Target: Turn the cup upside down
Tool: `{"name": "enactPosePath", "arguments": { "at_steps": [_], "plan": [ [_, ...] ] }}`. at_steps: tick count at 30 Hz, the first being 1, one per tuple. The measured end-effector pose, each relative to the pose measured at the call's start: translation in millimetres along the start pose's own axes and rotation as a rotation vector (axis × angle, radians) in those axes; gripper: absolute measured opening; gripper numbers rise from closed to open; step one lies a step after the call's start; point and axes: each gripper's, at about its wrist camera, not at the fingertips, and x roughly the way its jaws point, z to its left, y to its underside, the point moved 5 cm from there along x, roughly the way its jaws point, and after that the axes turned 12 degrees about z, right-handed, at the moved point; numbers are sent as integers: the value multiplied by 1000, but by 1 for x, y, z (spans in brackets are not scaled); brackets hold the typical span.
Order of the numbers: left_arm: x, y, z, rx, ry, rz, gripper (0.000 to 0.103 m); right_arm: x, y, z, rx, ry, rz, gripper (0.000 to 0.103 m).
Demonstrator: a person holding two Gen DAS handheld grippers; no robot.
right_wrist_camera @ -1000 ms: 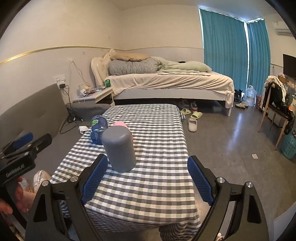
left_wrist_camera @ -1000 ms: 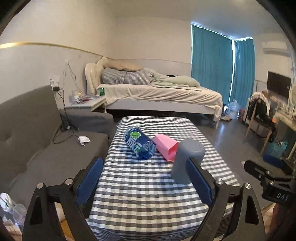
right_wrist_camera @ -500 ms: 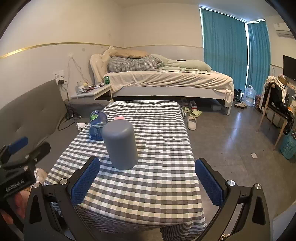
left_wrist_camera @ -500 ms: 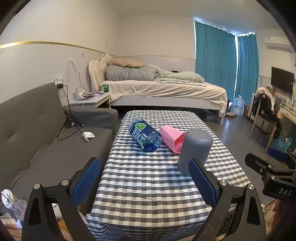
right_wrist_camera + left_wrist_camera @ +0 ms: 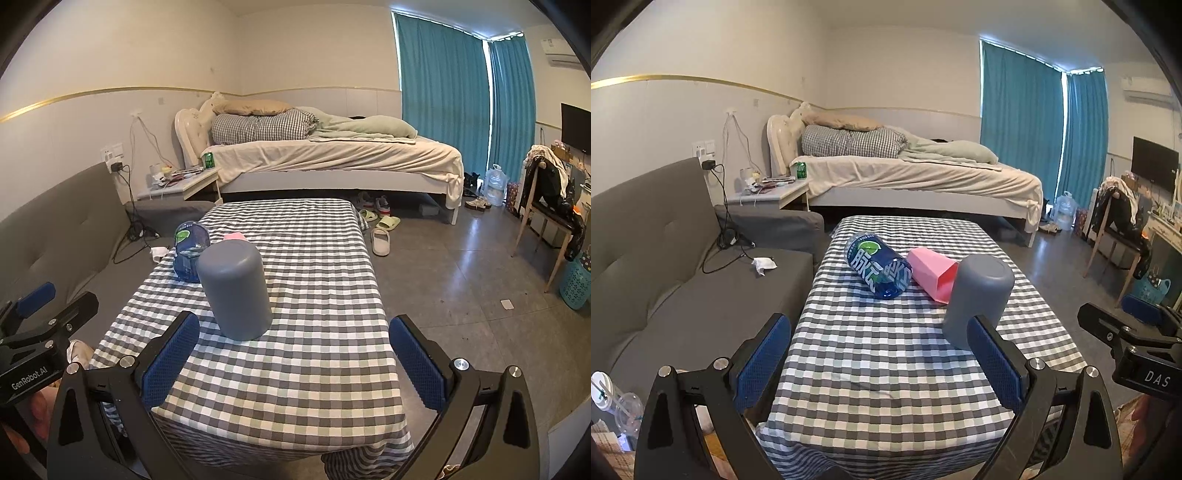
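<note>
Both claws, left claw (image 5: 879, 356) and right claw (image 5: 293, 356), have backed off and sit wide apart, empty, low in frame; grey cup (image 5: 234, 290) now stands free, closed end up, mid-frame on the checkered bench (image 5: 325, 258), bottle (image 5: 190, 251) behind it, so flip looks done.

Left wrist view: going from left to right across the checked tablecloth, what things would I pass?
Blue plastic bottle lying on its side → pink box-shaped cup lying on its side → grey plastic cup standing upside down, all on the checked tablecloth.
</note>
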Motion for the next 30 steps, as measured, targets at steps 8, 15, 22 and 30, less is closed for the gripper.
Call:
{"name": "enactPosePath", "arguments": {
  "at_steps": [8,15,22,30],
  "plan": [
    [0,-1,2,-16,0,-3,99,0,0,0,-4,4,0,103],
    [-1,0,2,-15,-2,0,99,-1,1,2,-8,5,0,103],
    [1,1,1,-8,-8,7,99,0,1,2,-7,5,1,103],
    [1,3,1,-13,-13,5,99,-1,2,2,-11,5,3,103]
  ]
}}
